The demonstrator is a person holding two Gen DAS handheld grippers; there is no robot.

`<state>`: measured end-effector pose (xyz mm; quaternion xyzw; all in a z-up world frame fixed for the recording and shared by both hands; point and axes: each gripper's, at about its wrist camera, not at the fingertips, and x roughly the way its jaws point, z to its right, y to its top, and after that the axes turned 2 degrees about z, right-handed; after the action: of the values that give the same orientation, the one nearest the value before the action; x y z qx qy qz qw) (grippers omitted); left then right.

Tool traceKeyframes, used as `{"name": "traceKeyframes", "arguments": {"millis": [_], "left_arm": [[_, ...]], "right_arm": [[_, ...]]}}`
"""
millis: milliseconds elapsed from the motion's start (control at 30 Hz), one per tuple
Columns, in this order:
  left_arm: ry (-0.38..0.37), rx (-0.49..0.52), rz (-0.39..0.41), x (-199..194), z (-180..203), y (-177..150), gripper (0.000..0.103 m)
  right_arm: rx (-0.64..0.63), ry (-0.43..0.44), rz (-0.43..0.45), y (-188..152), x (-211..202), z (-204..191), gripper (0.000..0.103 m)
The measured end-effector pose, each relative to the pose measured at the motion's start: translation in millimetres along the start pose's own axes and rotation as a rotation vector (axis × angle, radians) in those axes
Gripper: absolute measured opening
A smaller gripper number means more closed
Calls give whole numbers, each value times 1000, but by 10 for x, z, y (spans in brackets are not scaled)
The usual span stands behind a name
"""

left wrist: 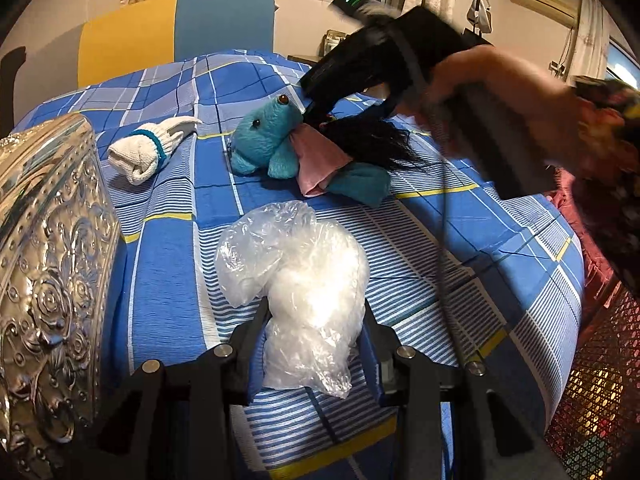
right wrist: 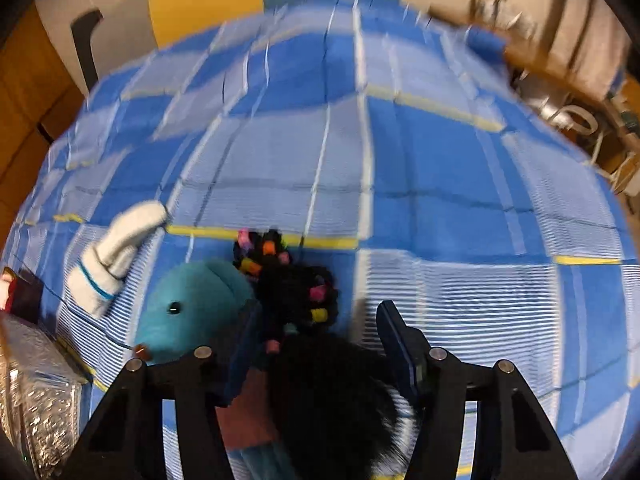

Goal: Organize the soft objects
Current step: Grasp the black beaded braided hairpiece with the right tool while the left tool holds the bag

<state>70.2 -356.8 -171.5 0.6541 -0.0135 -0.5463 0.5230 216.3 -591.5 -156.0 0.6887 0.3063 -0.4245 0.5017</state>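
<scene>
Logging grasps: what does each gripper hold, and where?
Left gripper: fingers straddle the plastic bag's lower end. Right gripper: open over the black wig, holding nothing.

blue, pale-blue and white checked bedspread (left wrist: 168, 280) with thin yellow bars. teal plush toy (left wrist: 262, 142) with dark eyes, wearing pink cloth (left wrist: 320, 156). black hair (right wrist: 304, 292) dotted with pink, orange and yellow beads. white sock (left wrist: 144, 152) with teal band. clear, whitish plastic bag (left wrist: 304, 280). silver embossed floral box (left wrist: 44, 272). yellow and blue headboard (left wrist: 176, 36).
</scene>
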Motion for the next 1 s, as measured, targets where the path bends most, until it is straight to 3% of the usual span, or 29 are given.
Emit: {"name": "traceKeyframes", "arguments": {"millis": [67,100,133,400,533,800,900,1000], "left_arm": [[-7,-1,1,1,-3,-5,38],[-9,-1,1,0,0,-7,38],[-10,-1,2,0,1,-8,38],[-17,-6,-2,0,-4,-10,40],[-17,-10,-4,2,-8,-7,40],[-33,-1,-40,-30,2,66,32],[-50,7,-23,-185,34,92,32],[-65,22,16,-390,102,122,32]], "right_arm": [[-11,-13,-31,-18,157,-46,54],[-9,-22,2,-31,149,-56,50],[8,0,21,-47,130,-46,36],[204,-30,119,-453,-382,328,35],[324,-46,162,-911,-814,507,35],[578,125,222,-1830,-1190,392,35],[611,182,236,-1913,-1218,396,35],[581,146,257,-1869,-1241,365,35]]}}
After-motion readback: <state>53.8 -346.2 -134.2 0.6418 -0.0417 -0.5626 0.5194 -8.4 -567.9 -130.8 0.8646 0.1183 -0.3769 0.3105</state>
